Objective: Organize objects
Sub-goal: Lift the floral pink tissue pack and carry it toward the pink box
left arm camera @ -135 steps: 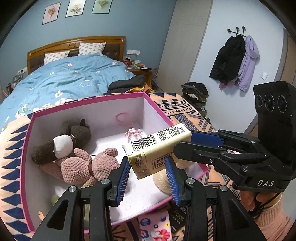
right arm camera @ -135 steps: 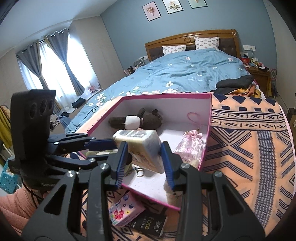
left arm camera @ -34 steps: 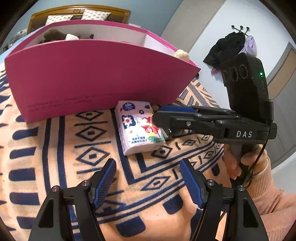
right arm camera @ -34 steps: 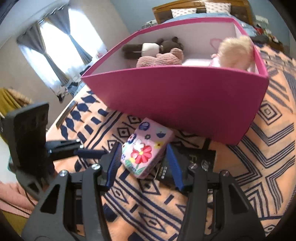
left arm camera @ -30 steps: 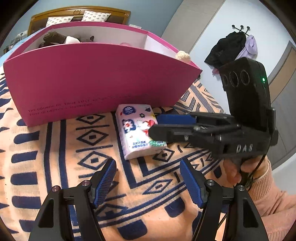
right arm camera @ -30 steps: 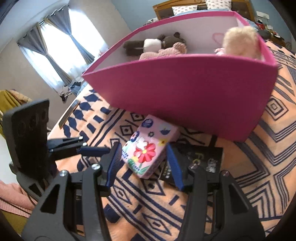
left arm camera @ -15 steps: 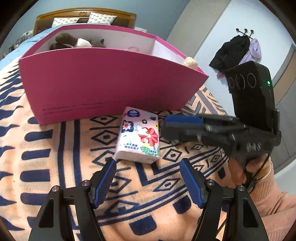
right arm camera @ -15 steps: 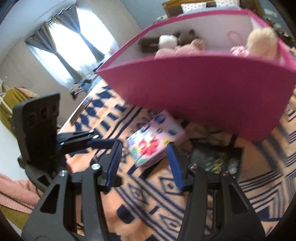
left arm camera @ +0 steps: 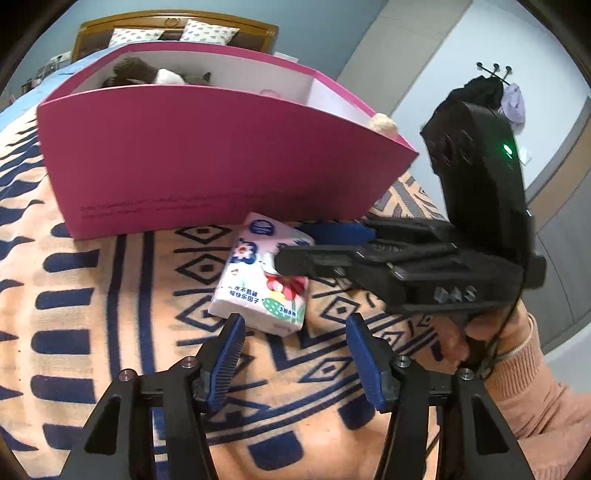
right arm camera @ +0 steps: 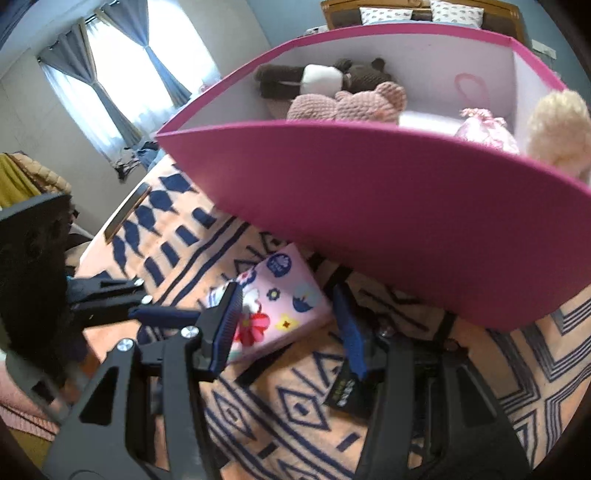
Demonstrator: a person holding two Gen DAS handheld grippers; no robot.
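A pink flowered tissue pack [left arm camera: 258, 284] lies on the patterned blanket in front of the pink box [left arm camera: 207, 166]. It also shows in the right wrist view [right arm camera: 273, 302]. My right gripper [right arm camera: 288, 328] is open with its blue pads on either side of the pack; in the left wrist view [left arm camera: 314, 247] it reaches in from the right. My left gripper [left arm camera: 295, 362] is open and empty, just short of the pack's near end. The box [right arm camera: 369, 206] holds a brown plush [right arm camera: 325, 77], a pink crocheted bear [right arm camera: 351, 103], a pink pouch [right arm camera: 484, 129] and a cream pompom [right arm camera: 557, 129].
A black packet [right arm camera: 351, 391] lies on the blanket under my right gripper's right finger. A phone [right arm camera: 127, 210] rests near the blanket's left edge. A bed with a wooden headboard [left arm camera: 173, 26] stands behind the box. Coats [left arm camera: 491, 96] hang on the far wall.
The carton held 4.5 s ago is gone from my right gripper. Both grippers have dropped in front of the box. The right gripper has closed in around the tissue pack, which has turned slightly.
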